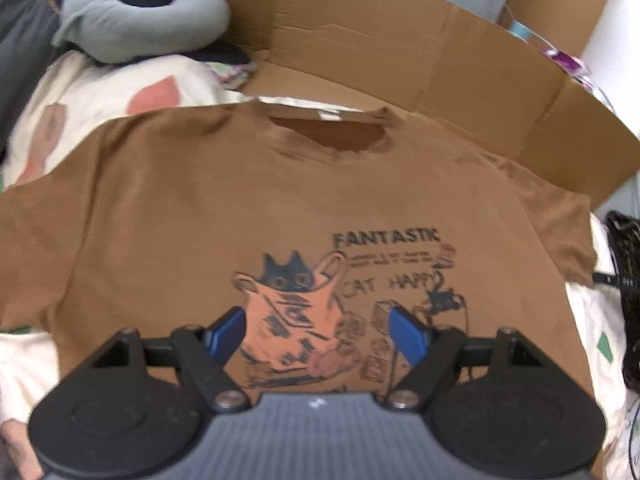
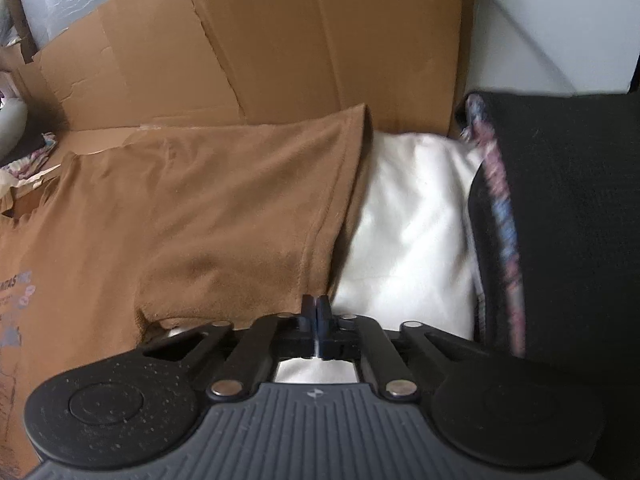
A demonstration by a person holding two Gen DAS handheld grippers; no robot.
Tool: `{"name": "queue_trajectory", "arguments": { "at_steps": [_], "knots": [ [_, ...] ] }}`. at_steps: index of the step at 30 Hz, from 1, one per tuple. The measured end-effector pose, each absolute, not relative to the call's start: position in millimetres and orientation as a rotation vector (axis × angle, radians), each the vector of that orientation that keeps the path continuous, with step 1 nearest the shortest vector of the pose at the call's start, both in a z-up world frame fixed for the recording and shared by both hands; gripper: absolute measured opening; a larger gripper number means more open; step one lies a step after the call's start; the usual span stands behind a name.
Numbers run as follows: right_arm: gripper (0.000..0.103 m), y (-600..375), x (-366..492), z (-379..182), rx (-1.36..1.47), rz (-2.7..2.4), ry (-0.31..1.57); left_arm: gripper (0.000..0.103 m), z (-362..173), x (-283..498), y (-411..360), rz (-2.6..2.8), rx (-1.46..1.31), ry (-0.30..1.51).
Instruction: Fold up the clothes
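Note:
A brown T-shirt lies flat, face up, its cat print toward me and its collar at the far side. My left gripper hangs open over the print, blue pads wide apart with nothing between them. In the right wrist view the shirt's short sleeve spreads out to the right over white bedding. My right gripper is shut, its fingertips meeting on the near corner of that sleeve's hem.
Flattened cardboard stands behind the shirt. A grey curved pillow lies at the far left. White bedding and a black cloth with a patterned edge sit right of the sleeve. A dark knitted item lies at the right.

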State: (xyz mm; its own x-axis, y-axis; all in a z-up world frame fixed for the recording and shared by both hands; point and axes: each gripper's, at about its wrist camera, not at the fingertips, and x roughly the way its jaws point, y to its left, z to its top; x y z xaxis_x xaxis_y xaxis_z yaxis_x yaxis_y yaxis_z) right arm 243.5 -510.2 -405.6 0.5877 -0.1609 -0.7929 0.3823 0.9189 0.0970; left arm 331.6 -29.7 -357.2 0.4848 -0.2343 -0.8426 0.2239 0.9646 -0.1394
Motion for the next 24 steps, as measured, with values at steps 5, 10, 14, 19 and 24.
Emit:
{"name": "queue_trajectory", "arguments": {
  "at_steps": [5, 10, 14, 19, 24],
  "knots": [
    [0.0, -518, 241, -394, 0.299, -0.357, 0.89, 0.08, -373, 327, -33, -0.28, -0.059, 1.065],
    [0.009, -505, 251, -398, 0.269, -0.302, 0.916, 0.08, -386, 331, -38, -0.277, -0.074, 1.086],
    [0.034, -506, 251, -407, 0.3, -0.324, 0.916, 0.078, -390, 342, -60, -0.319, -0.018, 1.068],
    [0.031, -504, 252, -413, 0.289, -0.316, 0.926, 0.073, -390, 363, -98, -0.39, -0.017, 1.034],
    [0.005, -501, 255, -412, 0.265, -0.304, 0.929, 0.056, -392, 375, -152, -0.489, -0.005, 1.011]
  ]
}}
